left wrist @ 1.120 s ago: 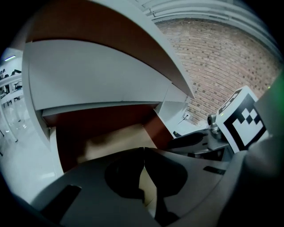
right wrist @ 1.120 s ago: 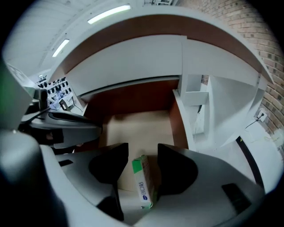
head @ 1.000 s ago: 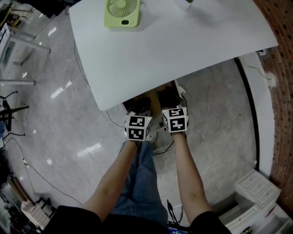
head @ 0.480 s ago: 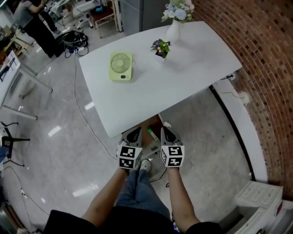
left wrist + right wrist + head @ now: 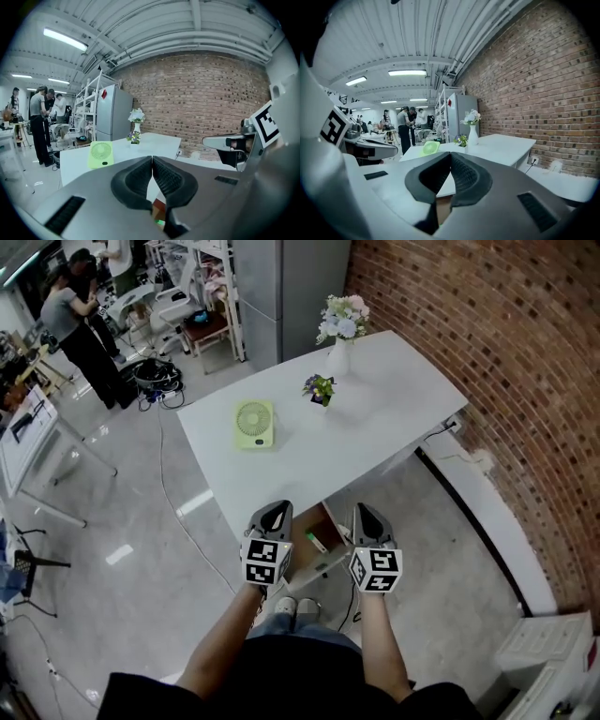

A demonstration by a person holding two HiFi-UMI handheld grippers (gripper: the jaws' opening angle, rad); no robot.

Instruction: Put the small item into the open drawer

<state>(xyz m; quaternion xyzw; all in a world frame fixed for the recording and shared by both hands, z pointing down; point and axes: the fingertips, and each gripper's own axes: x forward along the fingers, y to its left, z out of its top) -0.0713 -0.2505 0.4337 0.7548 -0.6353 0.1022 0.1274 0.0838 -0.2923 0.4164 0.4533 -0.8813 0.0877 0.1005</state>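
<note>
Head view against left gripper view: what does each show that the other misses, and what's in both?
Only the head view: the person's forearms, shoes and the white drawer unit on the floor. Only the left gripper view: ceiling lights, and the left gripper seen jaw-on, shut with nothing between the jaws. Both: white table, green fan, flower vase, brick wall, right gripper.

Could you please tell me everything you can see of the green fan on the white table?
The fan is lime green, plastic-looking, a squarish rounded housing with a round slatted grille and a small dark spot beneath. It rests on the white table, grille towards the person, left of the flower pot, touching only the table.
</note>
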